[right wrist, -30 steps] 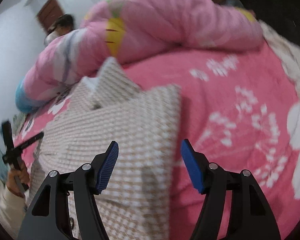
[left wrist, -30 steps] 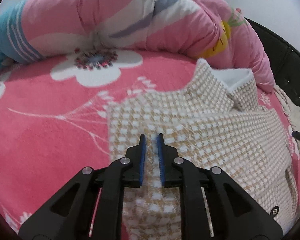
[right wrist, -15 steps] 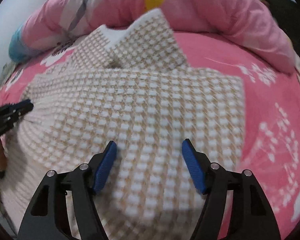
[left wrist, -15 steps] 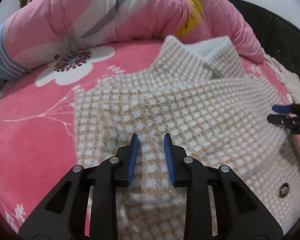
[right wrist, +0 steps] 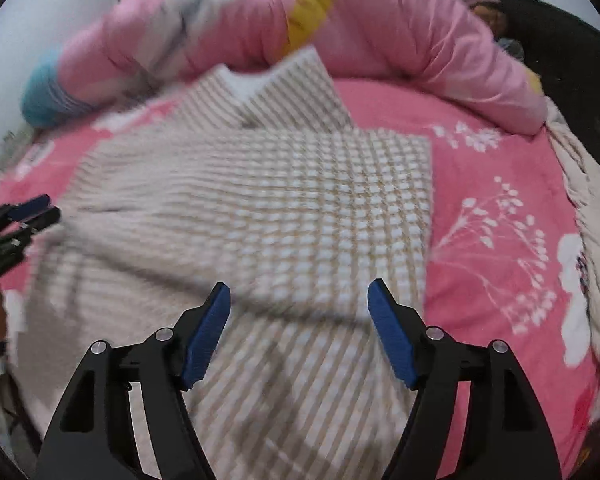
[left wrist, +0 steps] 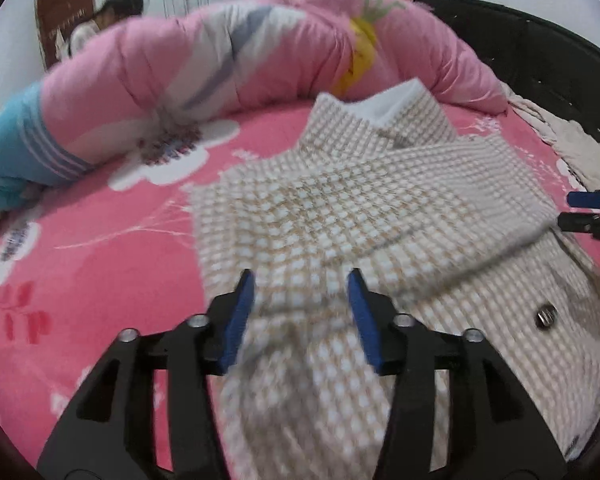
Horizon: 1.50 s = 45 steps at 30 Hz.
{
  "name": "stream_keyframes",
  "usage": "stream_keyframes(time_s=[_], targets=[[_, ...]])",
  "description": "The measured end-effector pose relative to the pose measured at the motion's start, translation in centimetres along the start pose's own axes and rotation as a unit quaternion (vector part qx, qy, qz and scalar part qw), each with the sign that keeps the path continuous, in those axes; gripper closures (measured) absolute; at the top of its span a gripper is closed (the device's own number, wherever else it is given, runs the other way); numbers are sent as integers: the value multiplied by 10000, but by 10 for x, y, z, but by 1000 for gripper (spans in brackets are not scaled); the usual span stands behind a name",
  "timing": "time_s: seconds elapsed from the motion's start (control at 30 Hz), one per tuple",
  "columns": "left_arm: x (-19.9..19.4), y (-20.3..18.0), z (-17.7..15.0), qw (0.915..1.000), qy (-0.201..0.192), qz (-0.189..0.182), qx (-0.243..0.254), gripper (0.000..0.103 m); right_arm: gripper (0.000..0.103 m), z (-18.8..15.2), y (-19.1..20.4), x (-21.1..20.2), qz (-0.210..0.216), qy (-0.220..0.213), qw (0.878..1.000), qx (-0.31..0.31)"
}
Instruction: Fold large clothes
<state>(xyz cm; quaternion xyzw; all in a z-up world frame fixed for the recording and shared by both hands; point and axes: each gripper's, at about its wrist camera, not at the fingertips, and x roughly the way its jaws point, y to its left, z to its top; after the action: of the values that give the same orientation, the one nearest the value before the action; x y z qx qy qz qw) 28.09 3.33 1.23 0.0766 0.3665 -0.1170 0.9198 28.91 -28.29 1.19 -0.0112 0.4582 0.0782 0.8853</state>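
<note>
Left wrist view: your coat [left wrist: 340,216] lies flat on the bed [left wrist: 100,248], both sides seemingly folded in, so next you'll likely need a fresh grab at the hem (blurred here). Left gripper [left wrist: 302,316] is opening, holding nothing, cloth beneath it; right gripper [right wrist: 300,328] is spreading wider too, also empty

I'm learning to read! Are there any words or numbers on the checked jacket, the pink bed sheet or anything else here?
No readable words or numbers anywhere.
Metal button on the checked jacket: may carry marks, too small and blurred to read.
Brown board at the far wall: pale marks, too blurred to read.
Pink bed sheet and quilt: only flower pictures, no writing.
</note>
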Motion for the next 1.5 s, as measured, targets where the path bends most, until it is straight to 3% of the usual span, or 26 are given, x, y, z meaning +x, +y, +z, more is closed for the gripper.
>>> stream_keyframes(time_s=[0.13,0.23,0.37,0.4,0.47,0.53,0.63,0.77,1.0,1.5], targets=[[-44,-5,-33,9999,-7,-151,-18,35,30,-53,10,-43,268,-47,9994,233],[-74,-15,-73,9996,60,-240,-145,28,29,-93,22,-56,349,81,9988,327],[-80,-31,-107,9982,213,-437,-347,19,28,-134,34,-50,272,315,9981,454],[-78,-36,-115,9979,280,-456,-364,19,14,-140,35,-46,186,342,9980,500],[-65,-45,-128,9969,533,-432,-376,19,8,-154,38,-33,-68,412,9973,600],[-52,-52,-140,9959,744,-405,-316,16,6,-162,40,-19,-173,496,9965,649],[-52,-56,-147,9978,592,-175,-256,12,6,-166,43,-19,-281,301,9968,687],[-51,-52,-150,9969,597,-210,-476,8,6,-173,45,-22,-314,167,9965,760],[-49,-55,-151,9971,604,-105,-446,8,6,-189,46,-28,-372,-163,9947,944],[-46,-59,-149,9966,726,48,-376,7,6,-193,50,-31,-414,240,9945,934]])
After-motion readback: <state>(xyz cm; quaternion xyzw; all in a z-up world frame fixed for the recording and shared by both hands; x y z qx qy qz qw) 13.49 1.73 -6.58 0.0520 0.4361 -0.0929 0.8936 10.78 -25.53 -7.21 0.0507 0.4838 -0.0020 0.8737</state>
